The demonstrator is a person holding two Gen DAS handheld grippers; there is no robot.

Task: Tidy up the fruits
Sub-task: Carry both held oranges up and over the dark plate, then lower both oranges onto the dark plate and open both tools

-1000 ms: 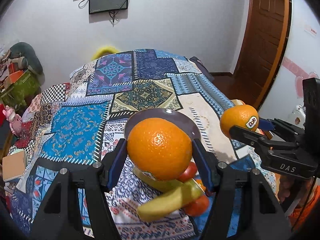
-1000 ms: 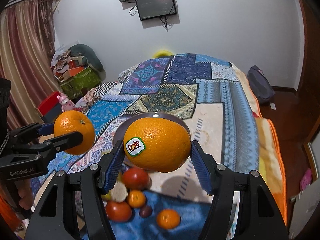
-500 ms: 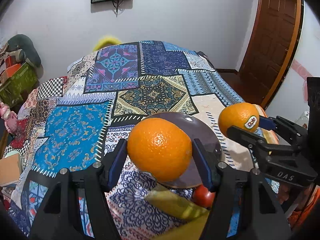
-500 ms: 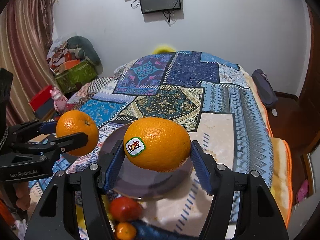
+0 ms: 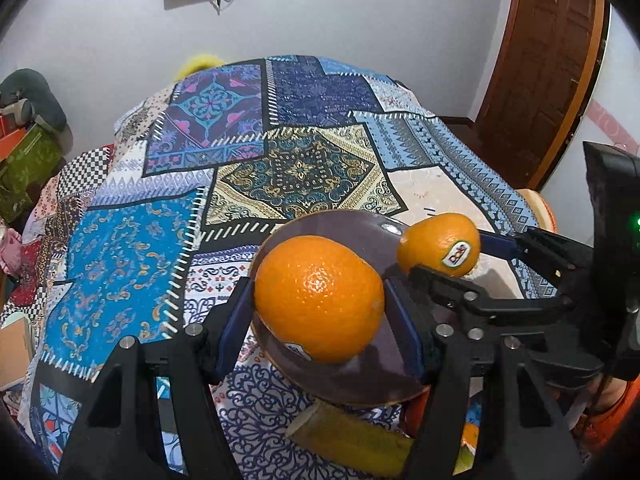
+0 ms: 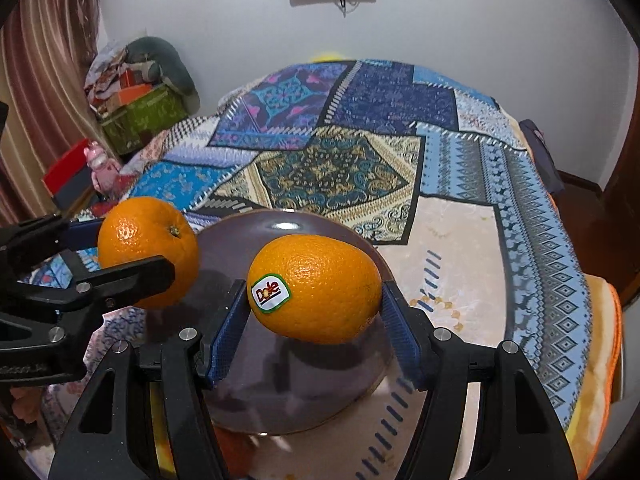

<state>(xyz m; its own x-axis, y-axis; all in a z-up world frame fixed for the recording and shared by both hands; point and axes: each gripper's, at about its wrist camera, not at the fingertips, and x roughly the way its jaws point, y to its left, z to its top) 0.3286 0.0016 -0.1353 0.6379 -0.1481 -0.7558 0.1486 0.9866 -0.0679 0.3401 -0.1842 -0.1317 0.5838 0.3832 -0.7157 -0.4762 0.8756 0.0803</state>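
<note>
My left gripper (image 5: 320, 312) is shut on a large orange (image 5: 318, 298) and holds it just above the dark purple plate (image 5: 340, 228). My right gripper (image 6: 314, 304) is shut on a second orange with a Dole sticker (image 6: 316, 288), also over the plate (image 6: 236, 240). In the left wrist view the right gripper (image 5: 444, 256) comes in from the right with its orange (image 5: 440, 242) above the plate's right rim. In the right wrist view the left gripper (image 6: 132, 252) and its orange (image 6: 148, 248) sit at the plate's left edge.
The plate lies on a bed with a patchwork blanket (image 5: 168, 248). A yellow banana (image 5: 352, 440) lies just in front of the plate. Boxes and clutter (image 6: 136, 100) stand by the curtain at left. A wooden door (image 5: 548, 68) is at right.
Both grippers have moved forward and down with their oranges, from above the loose fruit pile to over the plate. The loose fruits have dropped out of the lower frame.
</note>
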